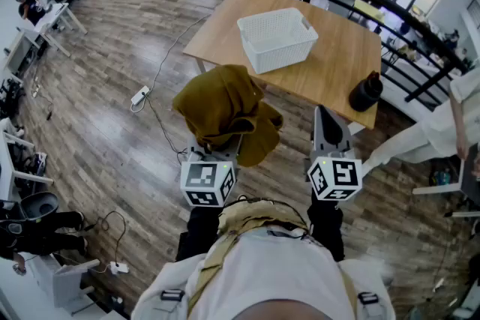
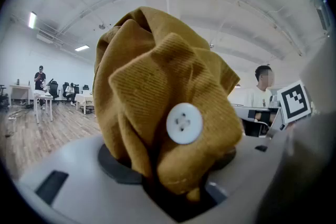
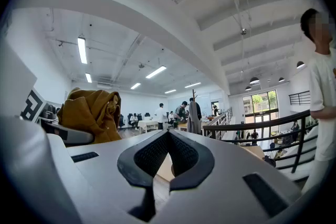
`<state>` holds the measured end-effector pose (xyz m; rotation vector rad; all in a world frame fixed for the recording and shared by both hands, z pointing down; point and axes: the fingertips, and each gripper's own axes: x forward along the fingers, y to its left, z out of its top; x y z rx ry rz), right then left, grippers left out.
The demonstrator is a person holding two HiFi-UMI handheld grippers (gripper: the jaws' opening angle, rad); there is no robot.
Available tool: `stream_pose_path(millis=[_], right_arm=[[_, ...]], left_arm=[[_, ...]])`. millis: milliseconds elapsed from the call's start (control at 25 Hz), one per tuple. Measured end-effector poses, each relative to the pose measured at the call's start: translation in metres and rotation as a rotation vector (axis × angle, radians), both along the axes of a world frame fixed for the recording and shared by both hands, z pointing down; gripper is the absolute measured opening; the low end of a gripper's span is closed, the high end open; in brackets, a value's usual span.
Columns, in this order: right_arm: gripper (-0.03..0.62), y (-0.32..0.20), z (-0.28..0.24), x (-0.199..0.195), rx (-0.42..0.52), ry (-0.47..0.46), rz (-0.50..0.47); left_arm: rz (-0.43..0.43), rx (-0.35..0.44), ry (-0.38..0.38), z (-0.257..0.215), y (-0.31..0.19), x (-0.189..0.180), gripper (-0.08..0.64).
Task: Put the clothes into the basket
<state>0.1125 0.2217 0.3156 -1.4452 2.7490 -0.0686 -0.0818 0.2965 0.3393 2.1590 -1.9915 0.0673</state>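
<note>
A mustard-brown garment (image 1: 225, 110) with a white button (image 2: 184, 123) is bunched up and held above the floor, just short of the table's near edge. My left gripper (image 1: 217, 150) is shut on the garment (image 2: 163, 113), whose folds fill the space between its jaws. The same garment (image 3: 90, 113) shows at the left in the right gripper view. My right gripper (image 1: 330, 130) hangs beside it, shut with its tips meeting (image 3: 167, 134) and nothing held. A white slotted basket (image 1: 277, 37) stands empty on the wooden table (image 1: 337, 64).
A black bottle (image 1: 366, 94) stands at the table's right near corner. A person in white (image 1: 427, 135) is close at the right, by a black railing (image 1: 390, 0). A cable and power strip (image 1: 141, 94) lie on the wooden floor at the left. Desks and people fill the far room.
</note>
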Motion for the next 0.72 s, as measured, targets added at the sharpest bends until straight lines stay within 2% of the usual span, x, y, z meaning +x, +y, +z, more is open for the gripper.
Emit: stream_pose_path(millis=[280,720], right_arm=[[0.02,-0.004,0.001,-0.006,0.004,0.007,-0.003],[0.02,0.002,0.015,-0.01,-0.034,0.028,0.039]], left_arm=[[-0.015,0.004,-0.009,0.001,-0.005,-0.011,0.276],[0.027,-0.031,0.004,0.016,-0.008,-0.017,0.278]])
